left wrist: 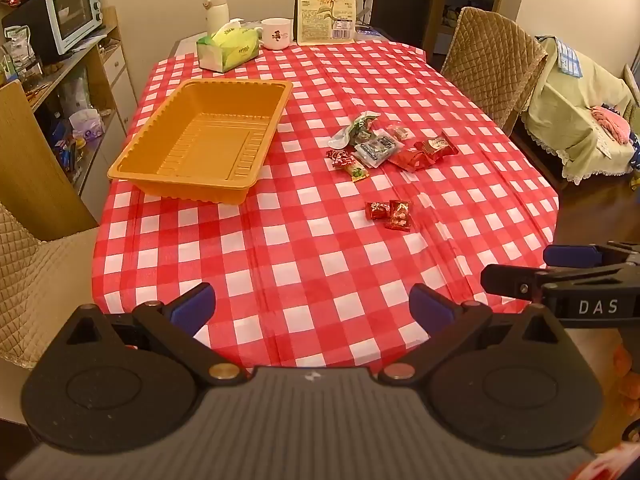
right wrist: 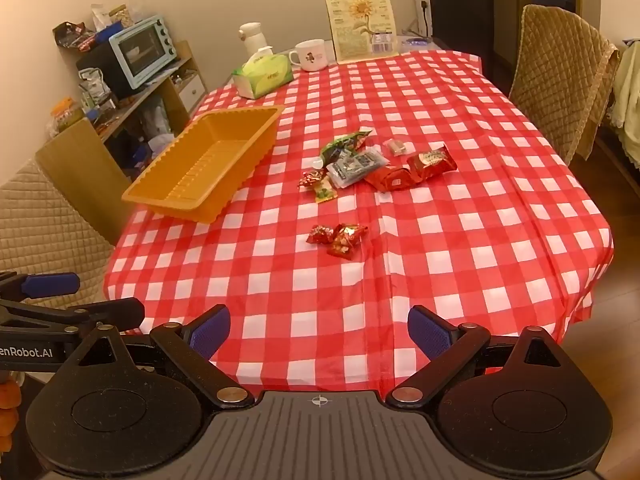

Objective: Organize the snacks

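Nothing has been picked up yet, as far as the table tells it: the orange plastic tray [left wrist: 200,140] sits bare on the left half of the red-and-white checked tablecloth [left wrist: 312,280], and every snack lies out on the cloth to its right. The left gripper [left wrist: 312,306] hangs over the near edge with its blue pads spread wide and nothing between them; the right gripper [right wrist: 319,330] is just beside it, likewise splayed and empty. So this looks like the very first step, choosing a target. Closest to both is a little cluster of three red-wrapped candies [left wrist: 389,213], well apart from the tray; farther back lies the bigger pile of snack packets [left wrist: 384,146], with a green pouch, a grey-blue pack and two red packs overlapping. My guess is the next move calls for reaching forward and down onto one of the near candies, centring the pads either side of a single wrapper, since the three touch each other and could get pinched together. The left wrist view looks straight into the tray and shows its ribbed floor clear; it also catches a sofa off to the right. The right wrist view sees the tray side-on, but it separates the near candies better and shows a small clear-wrapped piece [right wrist: 396,146] behind the pile.
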A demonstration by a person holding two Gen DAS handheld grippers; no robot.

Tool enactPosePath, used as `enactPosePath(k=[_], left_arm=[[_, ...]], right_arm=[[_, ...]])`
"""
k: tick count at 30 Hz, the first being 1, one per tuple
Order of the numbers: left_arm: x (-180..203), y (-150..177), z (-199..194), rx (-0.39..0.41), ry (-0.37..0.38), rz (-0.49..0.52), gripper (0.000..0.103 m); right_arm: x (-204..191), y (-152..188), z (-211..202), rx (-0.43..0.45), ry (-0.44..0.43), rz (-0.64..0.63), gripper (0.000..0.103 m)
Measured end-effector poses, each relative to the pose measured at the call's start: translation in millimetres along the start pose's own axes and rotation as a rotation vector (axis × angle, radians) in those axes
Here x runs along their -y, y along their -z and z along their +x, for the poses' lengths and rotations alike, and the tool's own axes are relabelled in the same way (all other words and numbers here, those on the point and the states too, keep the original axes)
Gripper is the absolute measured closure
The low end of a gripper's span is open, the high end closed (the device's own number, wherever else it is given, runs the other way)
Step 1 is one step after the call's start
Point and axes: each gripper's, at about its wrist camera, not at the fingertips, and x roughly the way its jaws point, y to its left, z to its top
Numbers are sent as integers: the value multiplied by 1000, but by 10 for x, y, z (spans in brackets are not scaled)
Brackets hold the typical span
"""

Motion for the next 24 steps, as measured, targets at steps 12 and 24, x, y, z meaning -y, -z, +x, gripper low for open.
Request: enactPosePath(k=[12, 24], left_arm=[[51, -1, 42, -5, 2, 5, 0], [47, -17, 56, -8, 5, 3, 0]], right_arm=[[21, -22, 21, 2, 0, 1, 8], [17, -41, 46, -1, 1, 2, 8]])
